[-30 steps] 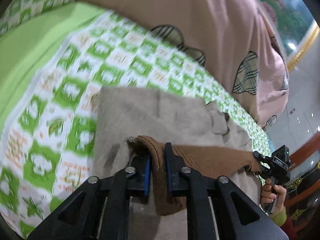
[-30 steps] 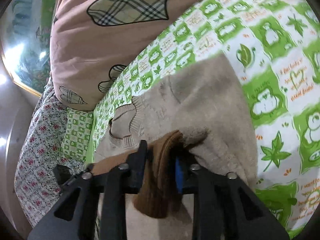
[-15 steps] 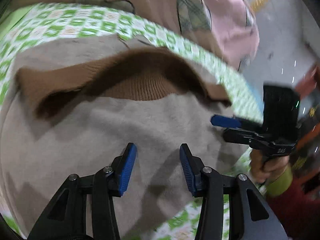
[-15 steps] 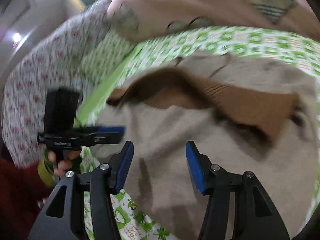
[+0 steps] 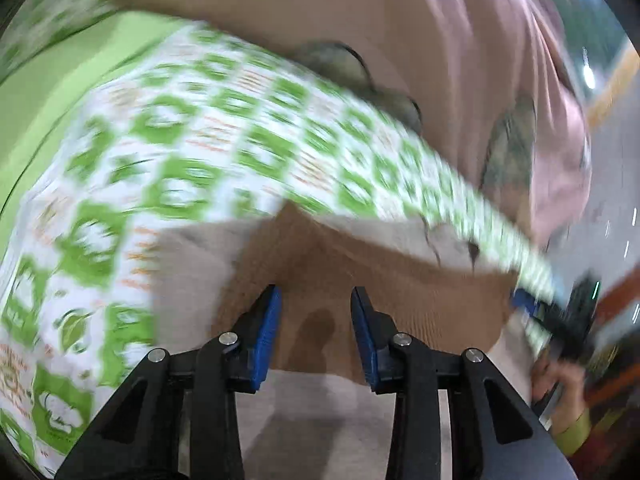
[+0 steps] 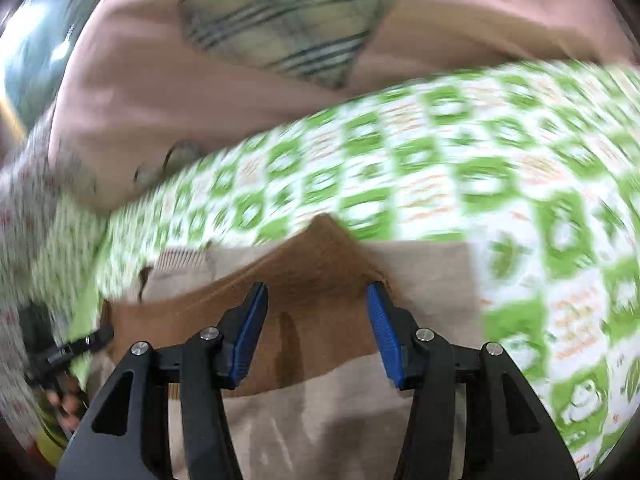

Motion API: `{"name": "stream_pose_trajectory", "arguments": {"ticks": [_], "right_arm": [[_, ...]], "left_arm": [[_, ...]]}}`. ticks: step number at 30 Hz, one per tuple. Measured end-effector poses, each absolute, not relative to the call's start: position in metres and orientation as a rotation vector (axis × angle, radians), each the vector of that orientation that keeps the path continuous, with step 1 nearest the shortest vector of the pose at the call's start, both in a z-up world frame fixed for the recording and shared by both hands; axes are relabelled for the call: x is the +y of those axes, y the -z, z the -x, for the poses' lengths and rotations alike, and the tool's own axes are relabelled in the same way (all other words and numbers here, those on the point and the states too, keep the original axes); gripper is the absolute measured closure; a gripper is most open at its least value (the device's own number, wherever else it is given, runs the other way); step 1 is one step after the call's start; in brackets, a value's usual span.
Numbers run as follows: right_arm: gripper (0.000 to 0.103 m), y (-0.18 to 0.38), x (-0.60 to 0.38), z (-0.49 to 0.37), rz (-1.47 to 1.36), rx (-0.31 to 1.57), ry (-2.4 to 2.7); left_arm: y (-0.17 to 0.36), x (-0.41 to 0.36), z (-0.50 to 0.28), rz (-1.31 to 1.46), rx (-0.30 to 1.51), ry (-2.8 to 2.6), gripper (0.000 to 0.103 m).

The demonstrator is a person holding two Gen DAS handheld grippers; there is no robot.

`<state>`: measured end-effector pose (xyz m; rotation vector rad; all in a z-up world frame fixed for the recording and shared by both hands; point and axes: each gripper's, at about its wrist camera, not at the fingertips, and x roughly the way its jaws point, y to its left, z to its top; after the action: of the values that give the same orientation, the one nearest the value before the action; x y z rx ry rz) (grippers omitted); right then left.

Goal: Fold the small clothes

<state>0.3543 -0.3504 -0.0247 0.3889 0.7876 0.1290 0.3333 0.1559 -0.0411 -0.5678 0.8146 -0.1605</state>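
A small beige knit sweater (image 5: 320,420) lies on the green-and-white patterned sheet (image 5: 180,152), with its brown ribbed hem band (image 5: 400,292) folded up across it. My left gripper (image 5: 314,336) is open and empty, just above the brown band. My right gripper (image 6: 316,332) is open and empty over the same brown band (image 6: 320,280) on the sweater (image 6: 340,420). The sweater's collar (image 6: 180,264) shows at the left of the right wrist view. The right gripper also shows at the right edge of the left wrist view (image 5: 560,320). Both views are motion-blurred.
A pink cushion with plaid hearts (image 6: 260,40) lies behind the sweater on the sheet (image 6: 480,160), also in the left wrist view (image 5: 400,40). A plain green strip (image 5: 52,92) borders the sheet at far left. A floral cloth (image 6: 24,208) hangs at left.
Both grippers let go of the brown hem band after laying it up over the sweater, then drew back and swung; now both hover open over the folded band.
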Motion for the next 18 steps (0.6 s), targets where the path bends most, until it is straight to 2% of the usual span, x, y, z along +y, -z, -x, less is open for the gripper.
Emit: {"name": "stream_pose_trajectory", "arguments": {"ticks": [5,7,17,18], "right_arm": [[0.049,0.015,-0.354,-0.317,-0.372,0.743,-0.114],[0.049,0.007,-0.353,-0.303,-0.379,0.726,-0.112],[0.047,0.008,-0.318,-0.191,-0.488,0.725,-0.25],[0.046,0.012,-0.313,-0.181,-0.5,0.731,-0.261]], "left_arm": [[0.04,0.171,-0.304,0.659,0.761,0.108,0.065],[0.033,0.166,-0.285,0.622,0.764,0.051,0.052],[0.025,0.114,-0.163,0.699,0.79,0.182,0.048],[0.029,0.105,-0.151,0.709,0.802,0.202,0.044]]}}
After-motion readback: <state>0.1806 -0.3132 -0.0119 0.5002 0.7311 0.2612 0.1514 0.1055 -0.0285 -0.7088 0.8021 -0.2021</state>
